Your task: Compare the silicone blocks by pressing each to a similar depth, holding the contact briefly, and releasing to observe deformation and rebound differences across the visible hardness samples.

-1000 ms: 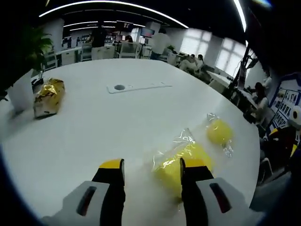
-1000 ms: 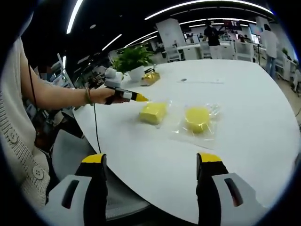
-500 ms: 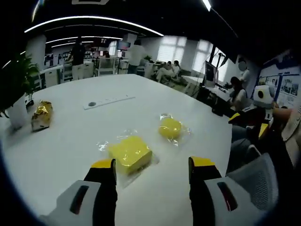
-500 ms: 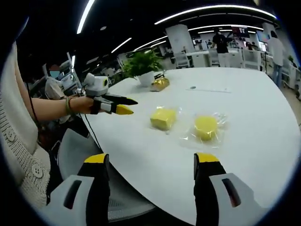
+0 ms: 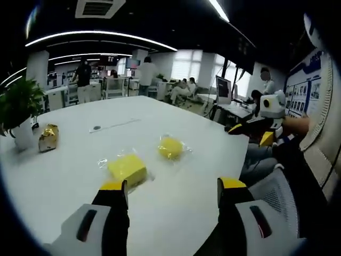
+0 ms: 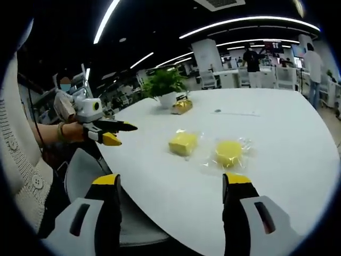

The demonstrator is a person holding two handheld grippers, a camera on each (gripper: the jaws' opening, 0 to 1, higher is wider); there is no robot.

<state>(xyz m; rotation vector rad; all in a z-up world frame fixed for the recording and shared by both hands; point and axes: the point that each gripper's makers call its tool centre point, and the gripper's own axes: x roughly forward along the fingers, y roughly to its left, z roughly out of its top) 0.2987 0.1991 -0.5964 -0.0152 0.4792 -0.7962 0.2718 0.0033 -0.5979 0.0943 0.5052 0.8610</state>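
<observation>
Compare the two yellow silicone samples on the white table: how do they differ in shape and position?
The square block has flat faces and straight corners; the round block is a rounded disc. In the right gripper view the square block lies nearer the potted plant and the left gripper, the round block farther from both. Both are yellow, wrapped in clear plastic, lie flat on the white table, and are untouched.

An open-plan office is seen, lit by long curved ceiling strips point(image 6: 250, 20). A large white table point(image 5: 69, 176) is set in the foreground; a potted plant point(image 6: 164, 85) is placed at its far edge. Desks and chairs point(image 5: 114, 88) are ranged at the back. Bright windows point(image 5: 186, 64) are seen beyond. An a/c vent point(image 5: 98, 7) is set in the dark ceiling.
</observation>
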